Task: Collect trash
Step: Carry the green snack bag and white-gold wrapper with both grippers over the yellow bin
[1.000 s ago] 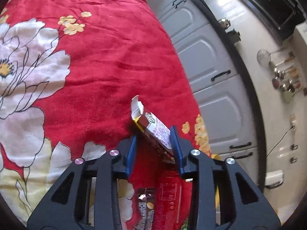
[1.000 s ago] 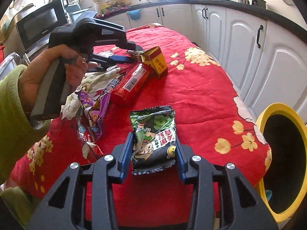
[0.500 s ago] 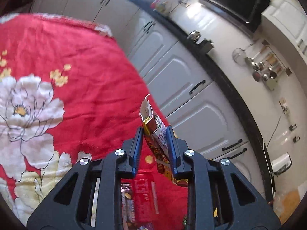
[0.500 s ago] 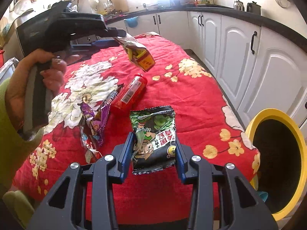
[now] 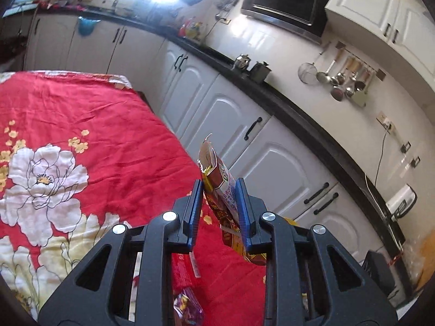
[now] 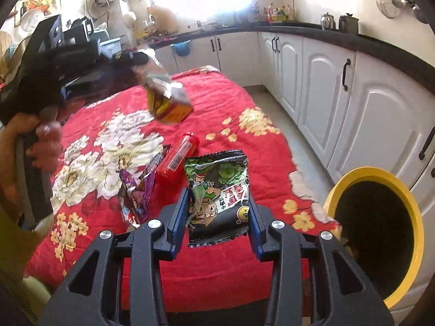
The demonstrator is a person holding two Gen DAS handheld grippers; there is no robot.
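Left gripper (image 5: 219,203) pinches the torn red-yellow carton (image 5: 223,190) aloft over the tablecloth (image 5: 81,114). Right gripper (image 6: 218,212) clamps the green snack packet (image 6: 217,190). Yellow bin (image 6: 380,231) sits lower right, nearer the right gripper.

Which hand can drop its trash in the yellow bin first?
Probably the right gripper: its green packet sits nearest the bin. The left gripper holds its packet high above the table, farther away.

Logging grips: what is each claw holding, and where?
Left claw: torn red-yellow carton, mid-body. Right claw: green-black snack packet, side edges.
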